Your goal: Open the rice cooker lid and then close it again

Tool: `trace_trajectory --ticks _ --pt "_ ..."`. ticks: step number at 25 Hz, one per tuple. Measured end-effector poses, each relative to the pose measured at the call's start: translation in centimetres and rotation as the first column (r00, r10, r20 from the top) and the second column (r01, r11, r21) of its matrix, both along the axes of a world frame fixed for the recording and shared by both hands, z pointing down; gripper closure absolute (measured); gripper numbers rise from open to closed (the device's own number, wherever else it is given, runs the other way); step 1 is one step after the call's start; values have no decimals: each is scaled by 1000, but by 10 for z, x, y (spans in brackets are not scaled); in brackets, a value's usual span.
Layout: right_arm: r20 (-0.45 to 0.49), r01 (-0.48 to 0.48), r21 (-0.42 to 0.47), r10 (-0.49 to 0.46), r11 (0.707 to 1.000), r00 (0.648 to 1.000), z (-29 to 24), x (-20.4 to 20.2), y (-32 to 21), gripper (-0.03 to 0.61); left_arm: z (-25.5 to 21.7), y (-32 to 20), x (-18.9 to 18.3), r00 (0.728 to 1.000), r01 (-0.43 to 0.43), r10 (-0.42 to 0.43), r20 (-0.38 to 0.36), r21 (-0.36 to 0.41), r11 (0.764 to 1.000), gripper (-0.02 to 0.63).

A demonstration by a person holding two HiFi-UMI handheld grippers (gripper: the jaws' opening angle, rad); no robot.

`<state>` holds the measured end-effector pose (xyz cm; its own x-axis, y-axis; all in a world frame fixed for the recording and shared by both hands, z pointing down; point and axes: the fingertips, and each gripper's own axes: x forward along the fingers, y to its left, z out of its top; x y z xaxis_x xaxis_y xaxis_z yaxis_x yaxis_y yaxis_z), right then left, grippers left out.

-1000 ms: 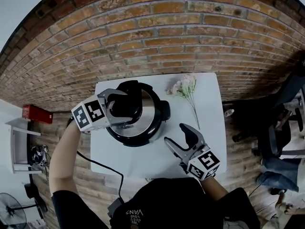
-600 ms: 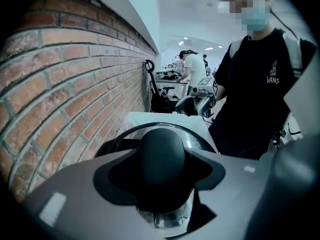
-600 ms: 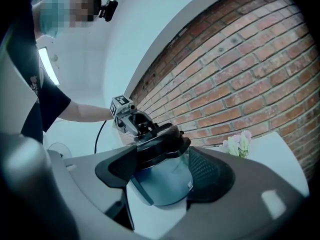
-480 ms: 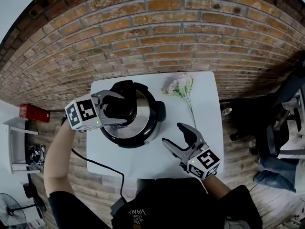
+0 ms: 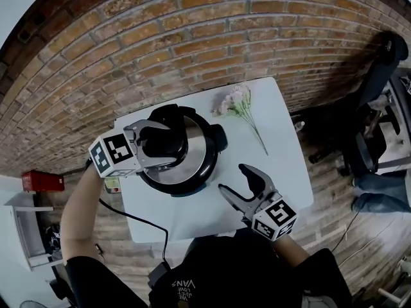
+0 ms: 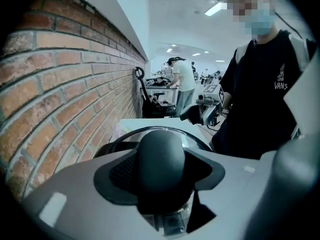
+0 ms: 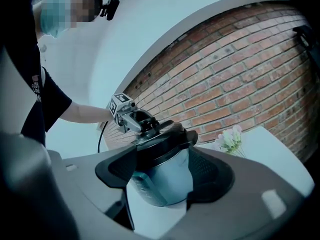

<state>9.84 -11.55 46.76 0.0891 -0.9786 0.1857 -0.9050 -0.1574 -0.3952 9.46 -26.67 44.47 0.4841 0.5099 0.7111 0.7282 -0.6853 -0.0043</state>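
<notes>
My left gripper [image 5: 166, 146] still grips the round black lid knob [image 6: 161, 159] of the silver rice cooker [image 5: 198, 154], my right gripper [image 5: 234, 178] hangs open and empty, above a white table [image 5: 277, 140] by a red brick wall [image 5: 192, 37].

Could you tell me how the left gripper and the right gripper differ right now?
The left gripper is closed on the lid knob; the right gripper stands open and empty. The left is over the rice cooker; the right hovers beside it over the table. Both carry marker cubes.
</notes>
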Motion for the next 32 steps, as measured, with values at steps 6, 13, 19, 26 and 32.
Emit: trace_trajectory --ticks 6,13,19,26,32 --pt "5 -112 -3 112 994 994 0 -20 2 265 -2 10 -3 980 -199 199 5 28 980 333" --pt "-18 -207 -6 207 978 978 -1 -27 6 265 0 14 -8 920 -392 392 17 42 919 333" --pt "-15 -275 3 275 961 961 -2 -29 9 265 -2 12 -10 899 -437 437 19 54 898 333" --pt "-8 -304 21 305 952 952 -4 -28 9 265 2 9 -10 909 -417 417 13 50 907 334" --pt "-11 -304 38 305 952 952 -11 -26 10 265 -11 17 -14 900 -435 436 -15 50 899 334"
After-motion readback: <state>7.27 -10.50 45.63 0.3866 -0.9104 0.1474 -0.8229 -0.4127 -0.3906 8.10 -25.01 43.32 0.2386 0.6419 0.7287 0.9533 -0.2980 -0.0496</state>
